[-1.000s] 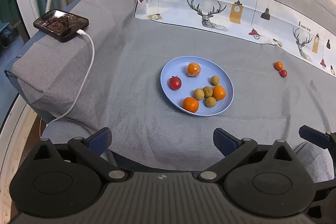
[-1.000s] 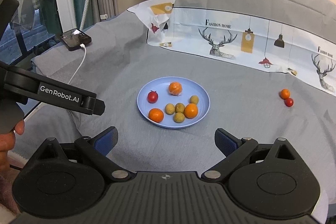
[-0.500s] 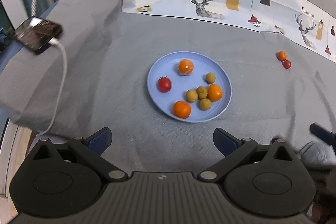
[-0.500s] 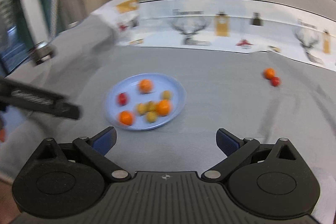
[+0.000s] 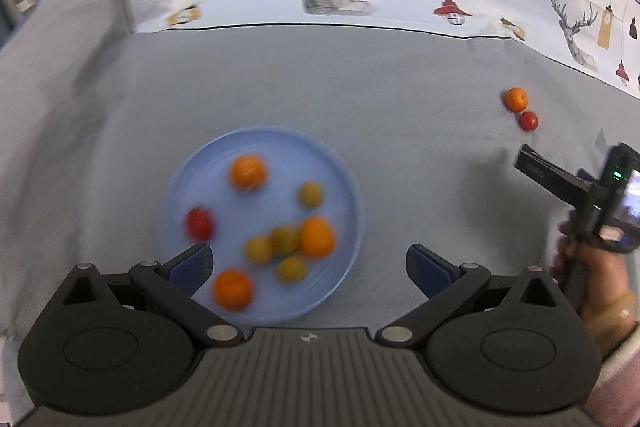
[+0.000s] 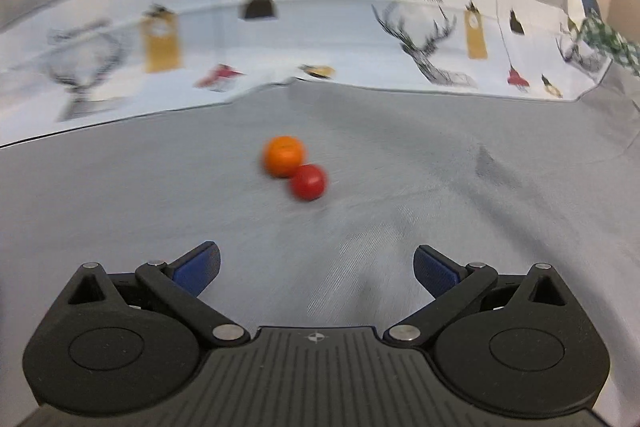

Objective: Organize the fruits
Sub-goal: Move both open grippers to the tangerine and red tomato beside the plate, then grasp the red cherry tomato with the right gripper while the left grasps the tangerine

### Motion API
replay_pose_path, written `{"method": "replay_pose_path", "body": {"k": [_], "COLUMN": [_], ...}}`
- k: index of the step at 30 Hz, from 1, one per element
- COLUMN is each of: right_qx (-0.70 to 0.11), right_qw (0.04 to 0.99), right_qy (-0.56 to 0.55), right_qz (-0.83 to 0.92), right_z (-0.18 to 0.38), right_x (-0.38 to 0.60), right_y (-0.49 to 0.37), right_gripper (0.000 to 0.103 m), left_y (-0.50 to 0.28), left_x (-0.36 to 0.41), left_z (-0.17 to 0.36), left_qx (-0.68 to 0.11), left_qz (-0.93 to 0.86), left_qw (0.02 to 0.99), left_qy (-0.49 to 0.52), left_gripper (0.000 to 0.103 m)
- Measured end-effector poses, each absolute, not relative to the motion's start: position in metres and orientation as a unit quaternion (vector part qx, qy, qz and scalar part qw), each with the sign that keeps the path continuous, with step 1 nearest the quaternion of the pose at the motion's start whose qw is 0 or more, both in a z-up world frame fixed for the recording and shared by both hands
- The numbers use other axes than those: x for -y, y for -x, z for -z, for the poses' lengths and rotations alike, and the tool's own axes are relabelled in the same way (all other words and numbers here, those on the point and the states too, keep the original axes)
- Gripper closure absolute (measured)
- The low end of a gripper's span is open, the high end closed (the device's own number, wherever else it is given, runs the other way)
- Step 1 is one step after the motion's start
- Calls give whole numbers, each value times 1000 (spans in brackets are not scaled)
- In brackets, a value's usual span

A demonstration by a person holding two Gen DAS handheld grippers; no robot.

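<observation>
In the left view only, blue plate (image 5: 262, 147).

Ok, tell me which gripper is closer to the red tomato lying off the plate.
Right. The right gripper faces the red tomato directly, jaws open; the left gripper hovers over the blue plate, well aside.

Plate (image 5: 344, 187) fruits motion-smeared, plate's near rim behind left tool (image 5: 308, 263), loose orange (image 6: 283, 155) blurred
</observation>
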State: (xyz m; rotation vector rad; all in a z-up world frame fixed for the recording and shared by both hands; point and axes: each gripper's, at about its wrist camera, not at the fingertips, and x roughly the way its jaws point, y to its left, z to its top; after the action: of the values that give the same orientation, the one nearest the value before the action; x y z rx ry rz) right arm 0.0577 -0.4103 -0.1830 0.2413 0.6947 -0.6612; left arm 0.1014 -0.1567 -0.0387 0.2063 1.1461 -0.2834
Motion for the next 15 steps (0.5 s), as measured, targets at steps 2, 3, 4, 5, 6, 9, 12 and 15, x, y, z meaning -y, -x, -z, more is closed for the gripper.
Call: {"method": "replay_pose_path", "body": {"k": [2, 3, 4, 5, 6, 9, 12, 15], "right_qx": [-341, -344, -346, -346, -333, -328, -332, -320], "right_qw": [875, 874, 874, 875, 881, 879, 857, 842], "right_qy": [-133, -135, -133, -130, -127, -99, -104, -147], "right_qz": [316, 314, 315, 312, 310, 331, 381, 409], "right_z": [201, 209, 215, 222, 224, 226, 224, 225], "right_x": [437, 447, 455, 462, 466, 474, 497, 526], "right_y": [-80, -91, -102, -111, -115, -118, -104, -85], "right_gripper": [1, 1, 1, 1, 1, 2, 2, 2], "left_y": [-119, -129, -138, -148, -157, -184, -206, -222], "left_x": [180, 194, 207, 222, 237, 282, 328, 377], "left_z": [45, 49, 52, 56, 60, 74, 93, 115], "left_qx": [-540, -538, -534, -528, -522, -503, -502, -509], "left_qz": [134, 135, 134, 133, 134, 144, 173, 224], "left_qw": [825, 826, 828, 830, 834, 843, 838, 821], "left_qy": [-100, -104, -110, -116, -120, -127, -127, -128], "left_gripper": [0, 0, 0, 0, 0, 0, 0, 0]}}
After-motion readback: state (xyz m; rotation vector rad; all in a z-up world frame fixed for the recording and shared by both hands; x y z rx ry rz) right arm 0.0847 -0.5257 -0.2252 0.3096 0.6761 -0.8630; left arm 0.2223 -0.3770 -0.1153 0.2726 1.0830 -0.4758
